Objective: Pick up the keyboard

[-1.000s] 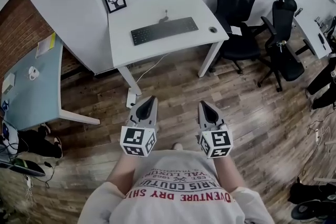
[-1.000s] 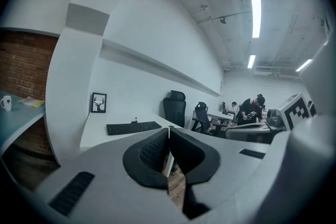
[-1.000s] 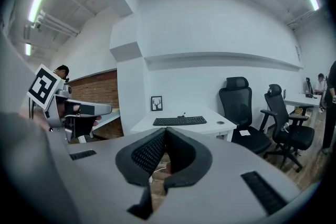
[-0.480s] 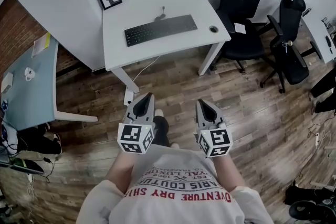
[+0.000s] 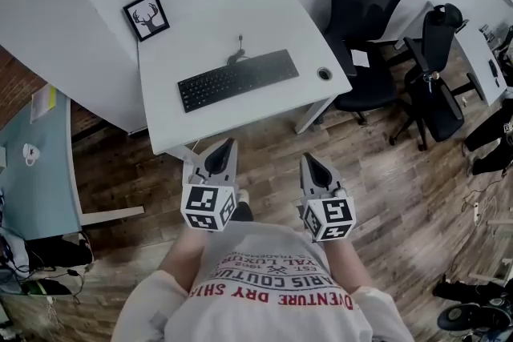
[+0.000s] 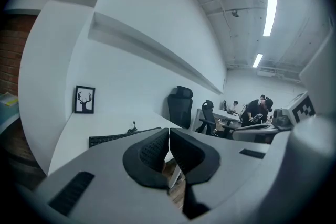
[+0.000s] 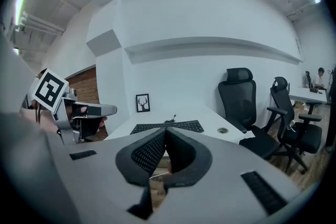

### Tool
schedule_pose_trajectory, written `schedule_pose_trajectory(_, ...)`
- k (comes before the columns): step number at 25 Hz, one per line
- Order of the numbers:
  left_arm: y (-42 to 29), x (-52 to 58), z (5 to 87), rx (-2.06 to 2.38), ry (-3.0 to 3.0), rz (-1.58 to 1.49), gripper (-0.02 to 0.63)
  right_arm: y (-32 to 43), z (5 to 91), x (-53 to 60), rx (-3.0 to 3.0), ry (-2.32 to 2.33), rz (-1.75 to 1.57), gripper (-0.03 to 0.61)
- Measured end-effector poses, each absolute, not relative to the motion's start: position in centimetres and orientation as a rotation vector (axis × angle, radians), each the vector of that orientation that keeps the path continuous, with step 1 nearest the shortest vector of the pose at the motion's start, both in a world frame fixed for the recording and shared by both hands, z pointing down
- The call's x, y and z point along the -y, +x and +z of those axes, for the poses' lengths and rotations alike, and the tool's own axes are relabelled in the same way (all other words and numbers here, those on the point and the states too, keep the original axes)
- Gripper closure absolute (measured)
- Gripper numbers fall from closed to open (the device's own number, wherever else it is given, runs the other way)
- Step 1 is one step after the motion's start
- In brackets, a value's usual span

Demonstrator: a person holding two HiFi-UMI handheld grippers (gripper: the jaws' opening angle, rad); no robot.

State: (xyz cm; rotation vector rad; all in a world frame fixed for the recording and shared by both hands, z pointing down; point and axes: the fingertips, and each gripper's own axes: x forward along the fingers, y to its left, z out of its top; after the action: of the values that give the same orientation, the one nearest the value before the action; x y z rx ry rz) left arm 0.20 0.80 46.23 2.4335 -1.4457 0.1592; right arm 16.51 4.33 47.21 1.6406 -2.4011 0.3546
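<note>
A black keyboard (image 5: 237, 80) lies across the middle of a white desk (image 5: 200, 116), its cable running off its far edge. It also shows as a dark strip in the left gripper view, keyboard (image 6: 113, 139), and past the jaws in the right gripper view, keyboard (image 7: 168, 126). My left gripper (image 5: 228, 146) and right gripper (image 5: 309, 160) hang side by side over the wooden floor, just short of the desk's near edge. Both are shut with nothing between the jaws.
A framed deer picture (image 5: 146, 15) leans on the wall at the desk's back left. A round cable hole (image 5: 324, 74) sits at the desk's right. Two black office chairs (image 5: 370, 28) stand to the right. A pale blue table (image 5: 36, 164) is at the left.
Both grippers have come forward toward the desk together. The desk and keyboard now sit lower and nearer in the head view. The jaws have stayed shut.
</note>
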Motion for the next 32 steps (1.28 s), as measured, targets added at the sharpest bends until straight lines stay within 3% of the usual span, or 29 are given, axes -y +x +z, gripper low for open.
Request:
schedule_pose_trajectory(7,-3.7,8.5,46.6,1.431,2.464,0.191,0.583,13.2,47.6,5.4,2.419,1.713,0.508,0.554)
schedule_pose_trajectory(19,-9.7,15.5,48.6,1.599,2.315,0.194,0.583,8.6,49.2,16.2,2.473,1.532,0.473,0.554)
schedule_pose_trajectory(32,-8.1,22.9,49.5,1.873,2.036,0.19,0.583,11.9,50.4,28.7,2.55,1.248,0.426,0.554)
